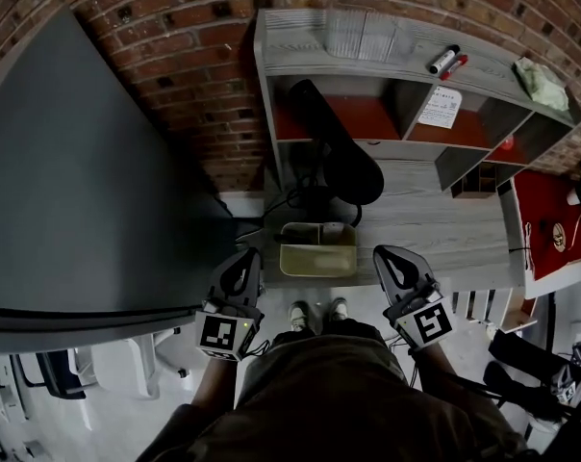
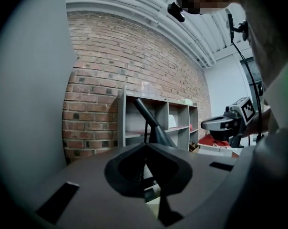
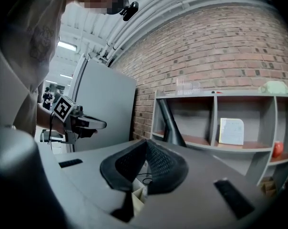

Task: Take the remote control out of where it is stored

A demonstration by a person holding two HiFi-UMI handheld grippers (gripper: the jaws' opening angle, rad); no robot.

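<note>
Held left gripper (image 1: 249,256) and right gripper (image 1: 382,253) short of grey wood-grain desk's (image 1: 435,229) front edge, black jaws pressed together, empty; could not distinguish remote control inside pale rectangular bin (image 1: 317,273) there.

Both grippers held out side by side, jaws closed and empty.

The left gripper (image 1: 244,260) and the right gripper (image 1: 387,256) point forward and roughly level, well apart, one on each side of the person's body. In each gripper's own view the two jaws meet at their tips with nothing between them. The left marker cube (image 1: 221,333) and the right marker cube (image 1: 430,323) sit at the rear of their grippers, facing up toward the head camera. The left forearm (image 1: 206,393) and the right forearm (image 1: 442,366) reach forward from the torso.
</note>
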